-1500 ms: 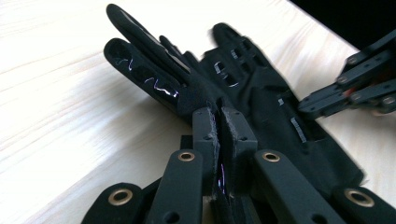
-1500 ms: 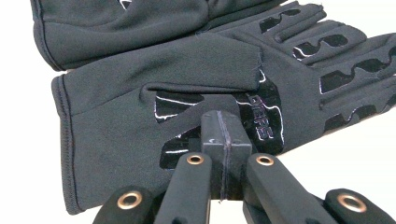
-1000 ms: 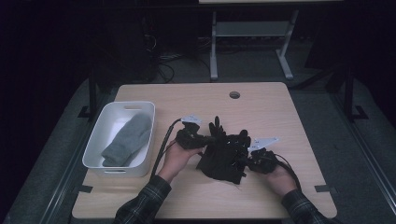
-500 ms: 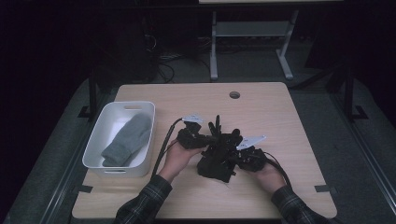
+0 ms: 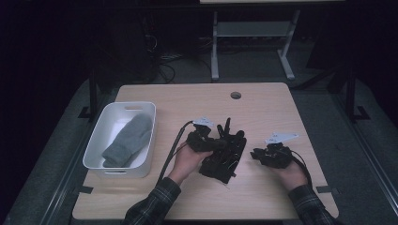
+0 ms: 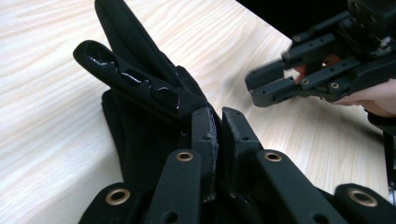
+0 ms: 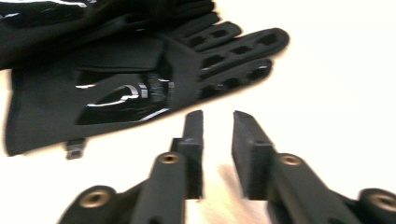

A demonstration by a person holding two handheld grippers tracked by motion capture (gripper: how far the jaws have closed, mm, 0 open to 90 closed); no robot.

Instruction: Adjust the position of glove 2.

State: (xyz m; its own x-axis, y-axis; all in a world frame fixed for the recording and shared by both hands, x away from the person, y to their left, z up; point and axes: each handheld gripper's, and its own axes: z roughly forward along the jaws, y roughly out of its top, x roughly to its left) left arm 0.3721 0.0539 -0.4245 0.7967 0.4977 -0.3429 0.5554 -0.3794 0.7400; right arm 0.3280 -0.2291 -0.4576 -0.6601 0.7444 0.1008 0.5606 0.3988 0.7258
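A black glove [image 5: 226,158] lies flat on the wooden table [image 5: 263,112], fingers pointing away from me. My left gripper [image 5: 218,142] sits over its near left part, jaws pressed together on a fold of the glove [image 6: 140,93] in the left gripper view [image 6: 219,116]. My right gripper [image 5: 254,153] rests to the right of the glove, apart from it. Its jaws stand open with nothing between them [image 7: 218,116], and the glove [image 7: 116,79] lies ahead to their left. That right gripper [image 6: 256,87] also shows in the left gripper view.
A white bin [image 5: 117,169] at the table's left holds a grey mitten [image 5: 129,140]. A round cable hole [image 5: 235,95] sits near the far edge. Bare wood lies to the right and behind the glove. A stand's legs rise beyond the table.
My right gripper has come off the glove and drawn back to the right, now open. The left gripper stays put on the glove.
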